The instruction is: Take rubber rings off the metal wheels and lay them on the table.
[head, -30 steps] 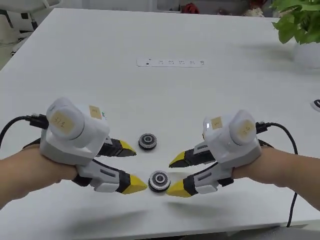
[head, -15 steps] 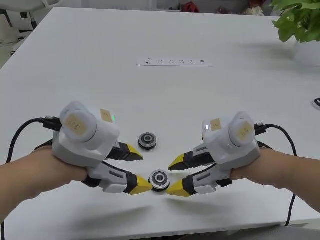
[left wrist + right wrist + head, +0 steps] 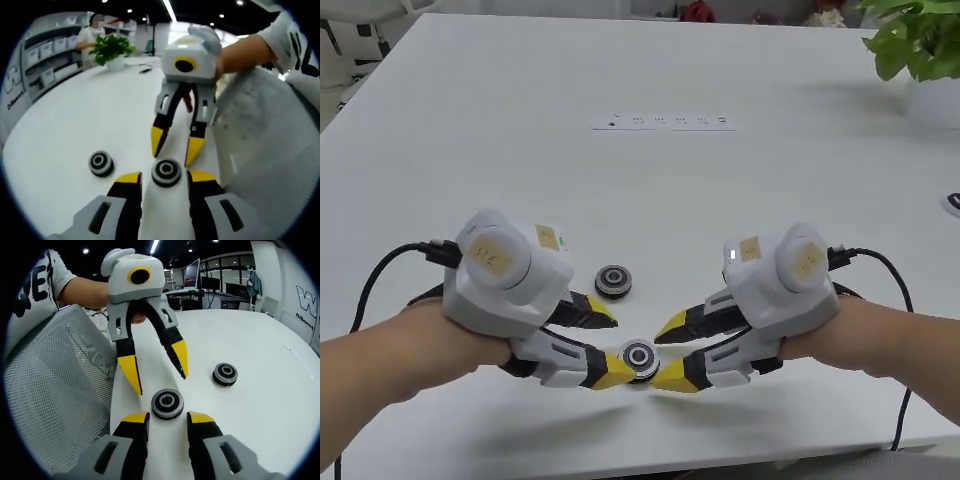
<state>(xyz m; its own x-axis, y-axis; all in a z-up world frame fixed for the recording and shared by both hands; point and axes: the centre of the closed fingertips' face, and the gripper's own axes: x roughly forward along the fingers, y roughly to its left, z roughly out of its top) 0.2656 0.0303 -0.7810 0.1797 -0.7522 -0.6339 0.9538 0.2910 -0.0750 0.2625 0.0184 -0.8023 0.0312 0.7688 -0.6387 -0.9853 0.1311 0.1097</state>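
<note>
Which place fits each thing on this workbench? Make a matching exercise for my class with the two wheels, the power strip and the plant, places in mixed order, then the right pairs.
Things:
1. near wheel
2. far wheel
3. power strip
4. plant

Places:
a. far right corner of the table
b. between the tips of the left gripper and the right gripper
c. alone, just beyond the grippers
d. far middle of the table

Pairs: 1-b, 2-c, 3-d, 4-a.
</note>
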